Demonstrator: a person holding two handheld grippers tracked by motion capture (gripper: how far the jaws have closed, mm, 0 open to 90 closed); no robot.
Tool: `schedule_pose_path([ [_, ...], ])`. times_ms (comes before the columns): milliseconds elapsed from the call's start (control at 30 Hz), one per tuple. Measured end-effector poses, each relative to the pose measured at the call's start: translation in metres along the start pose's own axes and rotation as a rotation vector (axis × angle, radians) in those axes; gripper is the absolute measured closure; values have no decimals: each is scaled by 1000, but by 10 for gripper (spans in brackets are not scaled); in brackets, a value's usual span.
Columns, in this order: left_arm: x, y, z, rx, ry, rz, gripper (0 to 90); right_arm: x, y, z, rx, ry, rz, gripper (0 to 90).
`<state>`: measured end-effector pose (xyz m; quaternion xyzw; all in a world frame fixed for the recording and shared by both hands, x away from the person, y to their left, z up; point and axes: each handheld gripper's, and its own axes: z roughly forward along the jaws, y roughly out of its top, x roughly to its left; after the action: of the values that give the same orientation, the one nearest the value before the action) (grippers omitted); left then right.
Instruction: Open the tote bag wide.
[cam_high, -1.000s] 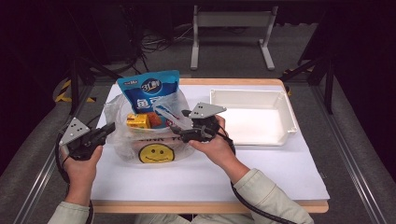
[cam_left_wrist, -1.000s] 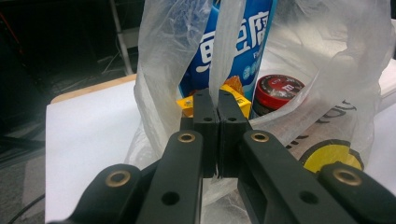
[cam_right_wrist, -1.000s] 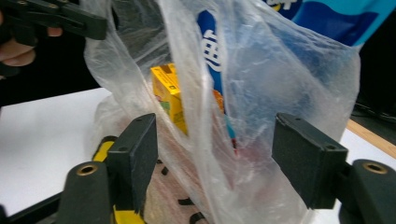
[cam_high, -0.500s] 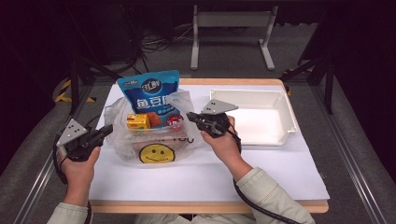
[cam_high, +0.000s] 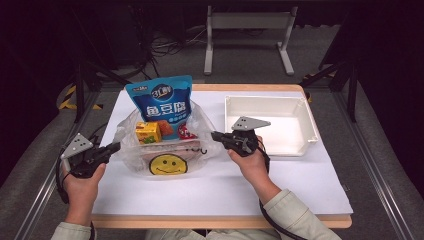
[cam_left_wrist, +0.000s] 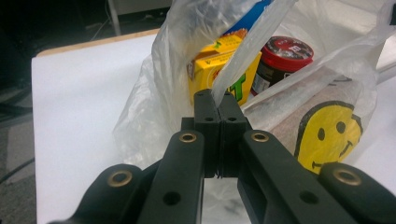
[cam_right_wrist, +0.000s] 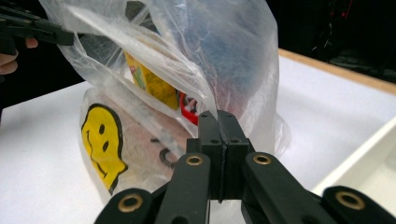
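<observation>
With both jaws clamped on film, bag sits mid-bench between left gripper and right gripper; right jaws just closed on its right rim, so the mouth opens sideways, tray lying right.

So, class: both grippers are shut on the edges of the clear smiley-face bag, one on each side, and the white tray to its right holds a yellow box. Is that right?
Not quite. The white tray holds nothing, as the high view shows; the yellow box sits inside the clear smiley-face bag. The rest stands: the left gripper and the right gripper are each shut on a bag edge.
</observation>
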<state>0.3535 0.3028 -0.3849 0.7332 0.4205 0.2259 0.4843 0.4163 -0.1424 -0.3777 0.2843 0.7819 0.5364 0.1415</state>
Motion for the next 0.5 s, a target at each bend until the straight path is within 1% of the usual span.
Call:
schedule_pose_path([
  [100, 1, -5, 0, 24, -4, -11, 893, -3, -8, 0, 18, 5, 22, 900],
  [167, 3, -11, 2, 49, -10, -27, 893, -4, -12, 0, 26, 11, 37, 900],
  [267, 7, -17, 4, 73, -19, -58, 894, -5, -17, 1, 43, 12, 42, 900],
  [367, 10, -21, 9, 107, -26, -74, 894, -5, -23, 2, 62, 14, 49, 900],
  [400, 10, -21, 9, 107, -26, -74, 895, -5, -23, 2, 62, 14, 49, 900],
  [500, 11, -23, 14, 139, -35, -75, 894, -5, -30, 5, 85, 19, 54, 900],
])
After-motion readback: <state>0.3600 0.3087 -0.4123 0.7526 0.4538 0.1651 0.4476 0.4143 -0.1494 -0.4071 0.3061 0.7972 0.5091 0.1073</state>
